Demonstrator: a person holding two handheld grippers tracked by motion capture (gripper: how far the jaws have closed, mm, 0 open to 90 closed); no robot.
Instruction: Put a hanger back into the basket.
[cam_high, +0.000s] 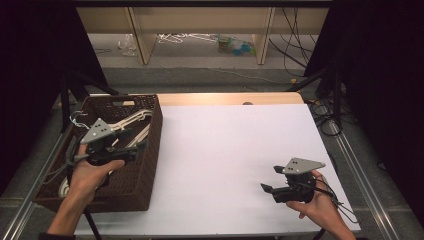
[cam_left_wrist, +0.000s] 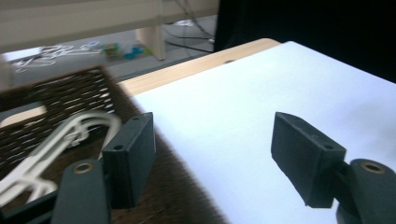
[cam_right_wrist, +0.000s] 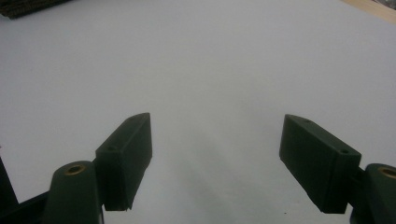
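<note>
A dark brown wicker basket (cam_high: 152, 150) stands on the left of the white table top (cam_high: 235, 140). White clothes hangers (cam_high: 134, 119) lie inside it. My left gripper (cam_high: 136, 140) hovers over the basket's right wall, pointing right, jaws wide apart and nothing between them. In the left gripper view the left gripper (cam_left_wrist: 212, 149) is open, with the basket (cam_left_wrist: 56, 93) and a white hanger (cam_left_wrist: 60, 135) behind its left jaw. My right gripper (cam_high: 270, 178) is held near the table's front right, pointing left. In the right gripper view the right gripper (cam_right_wrist: 217, 158) stands open over bare white surface.
A strip of bare wood (cam_high: 230, 98) runs along the table's far edge. Beyond it are wooden shelf legs (cam_high: 263, 35), more white hangers (cam_high: 185, 37) and small clutter on the floor. Cables (cam_high: 322, 112) hang off the right side. Black curtains flank both sides.
</note>
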